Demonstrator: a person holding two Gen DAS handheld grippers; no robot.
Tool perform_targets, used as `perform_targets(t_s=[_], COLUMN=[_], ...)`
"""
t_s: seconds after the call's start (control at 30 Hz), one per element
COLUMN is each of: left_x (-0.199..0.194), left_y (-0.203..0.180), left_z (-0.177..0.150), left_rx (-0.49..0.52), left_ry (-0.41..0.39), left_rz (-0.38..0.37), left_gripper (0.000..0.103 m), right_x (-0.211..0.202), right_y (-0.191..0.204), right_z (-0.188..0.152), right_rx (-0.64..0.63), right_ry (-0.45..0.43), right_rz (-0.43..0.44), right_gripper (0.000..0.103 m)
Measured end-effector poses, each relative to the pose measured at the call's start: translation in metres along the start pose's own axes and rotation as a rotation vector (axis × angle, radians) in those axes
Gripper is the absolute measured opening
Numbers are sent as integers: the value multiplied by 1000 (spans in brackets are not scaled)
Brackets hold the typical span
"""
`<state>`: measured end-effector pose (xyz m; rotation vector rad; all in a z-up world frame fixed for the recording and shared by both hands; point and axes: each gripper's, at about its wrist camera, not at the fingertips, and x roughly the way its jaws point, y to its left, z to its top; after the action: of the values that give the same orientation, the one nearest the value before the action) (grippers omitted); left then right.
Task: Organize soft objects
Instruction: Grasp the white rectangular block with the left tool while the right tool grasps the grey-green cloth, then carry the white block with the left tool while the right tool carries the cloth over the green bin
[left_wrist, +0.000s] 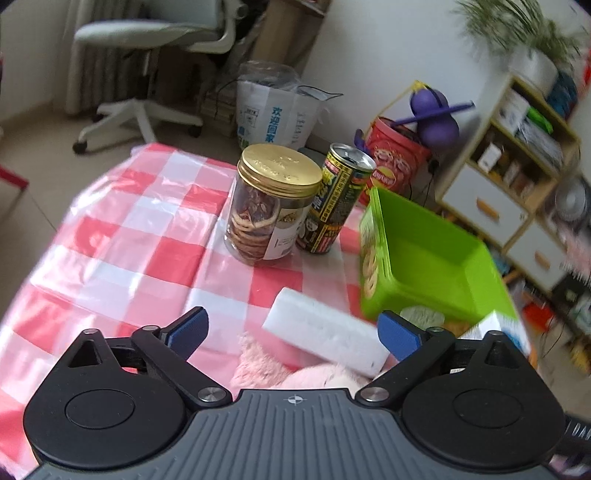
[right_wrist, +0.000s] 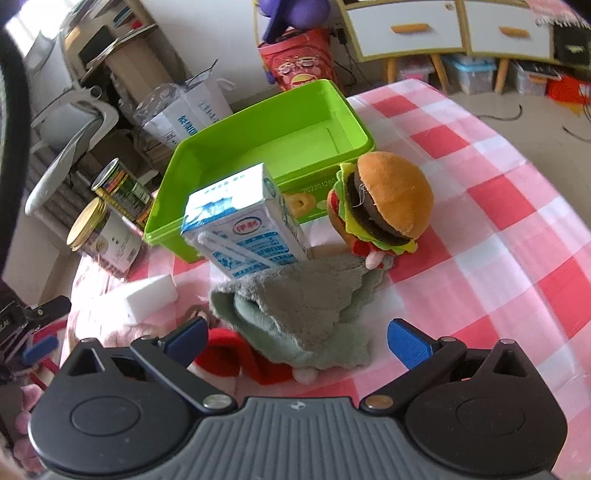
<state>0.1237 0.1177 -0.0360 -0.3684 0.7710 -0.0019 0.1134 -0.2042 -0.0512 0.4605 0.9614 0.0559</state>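
Note:
My left gripper (left_wrist: 293, 332) is open, just above a white sponge block (left_wrist: 325, 338) that lies on a pink plush (left_wrist: 295, 376). The green bin (left_wrist: 424, 254) stands empty to its right. My right gripper (right_wrist: 295, 341) is open over a grey-green fluffy cloth (right_wrist: 295, 306). Behind the cloth stands a milk carton (right_wrist: 243, 221), and a plush hamburger (right_wrist: 384, 203) leans by the green bin (right_wrist: 266, 140). The sponge (right_wrist: 140, 299) and pink plush (right_wrist: 110, 328) show at the left.
A gold-lidded jar (left_wrist: 269, 206) and a drink can (left_wrist: 336, 199) stand on the red-checked tablecloth (left_wrist: 129, 236) left of the bin. An office chair (left_wrist: 147, 40), bags, a red tub (left_wrist: 395, 158) and a shelf (left_wrist: 517, 155) stand beyond the table. The left gripper (right_wrist: 33, 343) shows in the right wrist view.

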Motion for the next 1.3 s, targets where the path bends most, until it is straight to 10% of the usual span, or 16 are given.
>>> perform_targets(t_s=[0.47, 0.93, 1.3], left_x=[41, 38, 16], left_y=[28, 24, 14], left_z=[-2, -5, 2], left_rx=[-347, -353, -310], left_ry=[54, 24, 3], left_rz=[-72, -64, -117], left_gripper=[62, 41, 39], right_x=[25, 31, 8], right_y=[-7, -21, -26], right_z=[6, 0, 5], right_rx=[151, 195, 188], right_ry=[32, 49, 4], right_rz=[27, 82, 135], right_gripper=[68, 3, 0])
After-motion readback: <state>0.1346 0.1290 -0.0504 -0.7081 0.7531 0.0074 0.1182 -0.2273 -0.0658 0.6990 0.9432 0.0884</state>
